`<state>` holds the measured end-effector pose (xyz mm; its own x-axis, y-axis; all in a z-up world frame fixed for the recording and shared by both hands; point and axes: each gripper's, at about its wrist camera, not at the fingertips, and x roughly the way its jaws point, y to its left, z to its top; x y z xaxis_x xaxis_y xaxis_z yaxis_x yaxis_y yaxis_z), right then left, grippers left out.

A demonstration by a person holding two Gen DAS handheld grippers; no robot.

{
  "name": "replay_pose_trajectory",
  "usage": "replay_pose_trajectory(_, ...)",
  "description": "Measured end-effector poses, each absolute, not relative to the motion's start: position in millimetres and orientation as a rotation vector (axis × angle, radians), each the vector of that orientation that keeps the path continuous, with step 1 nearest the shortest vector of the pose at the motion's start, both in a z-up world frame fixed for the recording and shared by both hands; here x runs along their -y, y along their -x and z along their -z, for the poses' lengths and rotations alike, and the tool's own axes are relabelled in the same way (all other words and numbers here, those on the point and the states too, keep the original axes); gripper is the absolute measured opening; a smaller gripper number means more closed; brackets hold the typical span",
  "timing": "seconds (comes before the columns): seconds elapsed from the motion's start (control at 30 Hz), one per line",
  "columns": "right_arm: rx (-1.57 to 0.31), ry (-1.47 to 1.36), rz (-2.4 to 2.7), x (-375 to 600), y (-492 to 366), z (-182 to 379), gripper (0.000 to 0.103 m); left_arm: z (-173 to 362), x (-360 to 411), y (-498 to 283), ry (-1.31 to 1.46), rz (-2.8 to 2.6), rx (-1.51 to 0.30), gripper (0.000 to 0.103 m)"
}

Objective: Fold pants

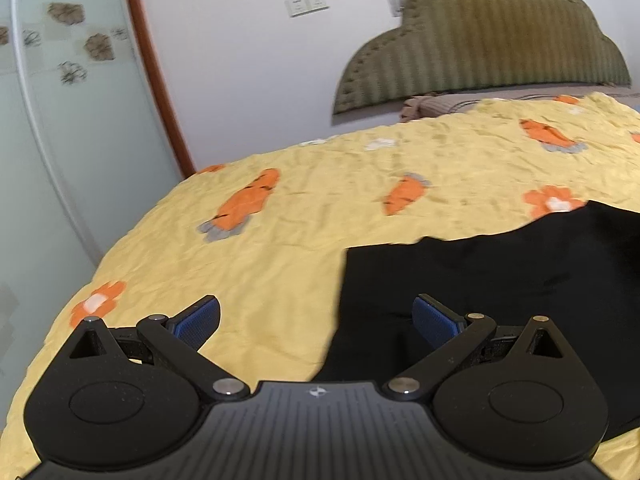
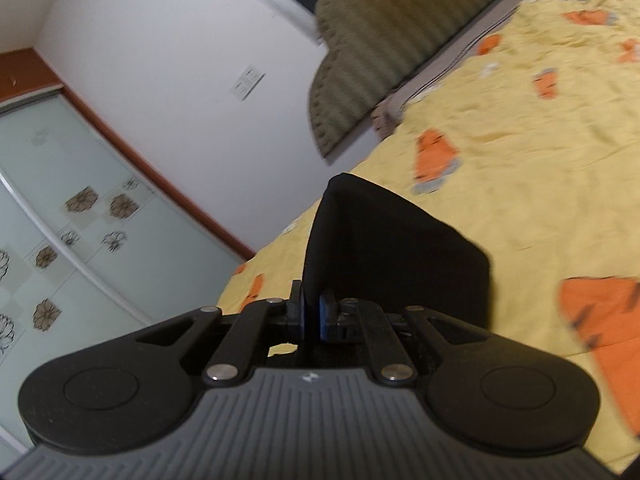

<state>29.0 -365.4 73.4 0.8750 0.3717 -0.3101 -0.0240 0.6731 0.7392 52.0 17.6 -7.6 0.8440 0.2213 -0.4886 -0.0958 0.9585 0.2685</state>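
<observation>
The black pants [image 1: 500, 280] lie on the yellow bedspread [image 1: 300, 220], at the right in the left wrist view. My left gripper [image 1: 316, 320] is open and empty, just above the bed at the pants' left edge; its right finger is over the black cloth. My right gripper [image 2: 311, 314] is shut on a fold of the black pants [image 2: 392, 248] and holds it lifted off the bed, with the cloth standing up past the fingers. The view is tilted.
The bedspread has orange carrot and flower prints. An olive striped headboard cushion [image 1: 480, 40] stands at the far end against a white wall. A glass sliding door [image 1: 60, 120] with a brown frame is at the left, past the bed's edge.
</observation>
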Motion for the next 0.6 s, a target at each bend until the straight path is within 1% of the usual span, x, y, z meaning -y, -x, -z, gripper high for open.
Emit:
replay_pose_trajectory(0.33,-0.51,-0.747,-0.317,268.6,-75.0,-74.9,0.008,13.7,-67.9,-47.6,-0.193,-0.21,-0.554,0.103)
replay_pose_trajectory(0.6,-0.605,-0.719,-0.382,194.2,-107.2,-58.0,0.008,13.7,-95.8,-42.7,-0.163,-0.248,-0.545,0.103)
